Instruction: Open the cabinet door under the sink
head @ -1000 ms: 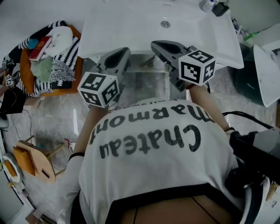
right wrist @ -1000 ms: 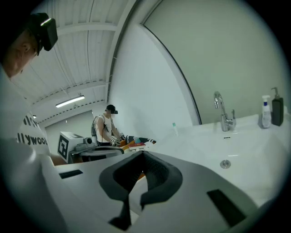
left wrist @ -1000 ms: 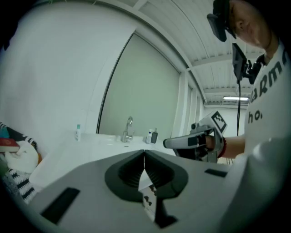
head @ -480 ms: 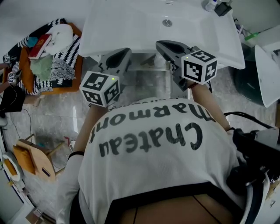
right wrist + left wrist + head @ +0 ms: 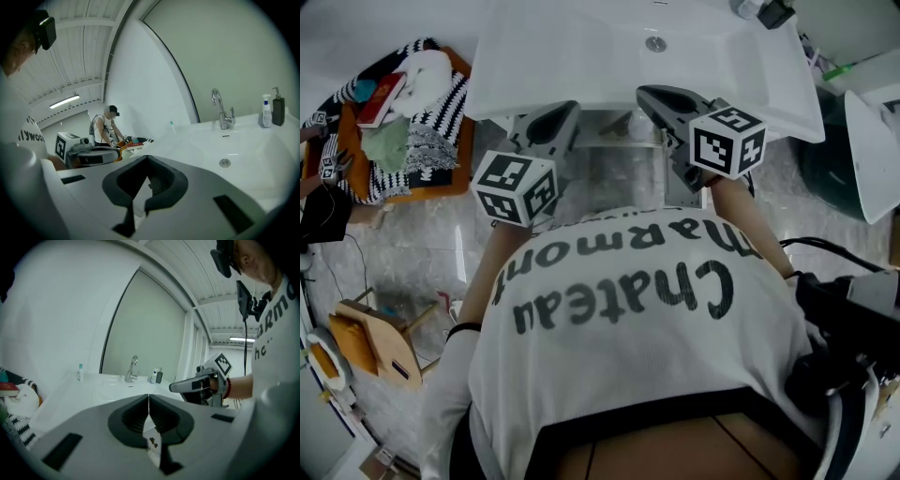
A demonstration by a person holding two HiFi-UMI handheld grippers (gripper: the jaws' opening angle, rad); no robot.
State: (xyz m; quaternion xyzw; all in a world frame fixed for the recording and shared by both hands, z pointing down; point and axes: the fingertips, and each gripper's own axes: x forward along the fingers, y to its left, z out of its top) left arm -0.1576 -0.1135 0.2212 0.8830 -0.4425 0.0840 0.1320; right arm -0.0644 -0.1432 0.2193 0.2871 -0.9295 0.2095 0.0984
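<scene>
The left forearm (image 5: 487, 272) and the right forearm (image 5: 748, 220) reach forward from the white printed shirt (image 5: 628, 309) toward the top of the head view, side by side and apart. The left claw (image 5: 148, 404) lies left of centre with its nose at the front rim of the sink (image 5: 581, 56). Its dark ribbed pads are pressed together with nothing between them. The right claw (image 5: 147, 161), right of centre at the same rim, also meets at the tips and holds nothing. Both point nearly level across the basin. The cabinet (image 5: 623, 155) sits below that rim between the two claws, in the upper middle of the head view. Only a pale strip of it shows, with a thin straight edge running left to right, and whether its front stands open or closed cannot be told. The sink is glossy white and rectangular, with a round metal drain (image 5: 654, 43) and a curved chrome faucet (image 5: 133, 369).
</scene>
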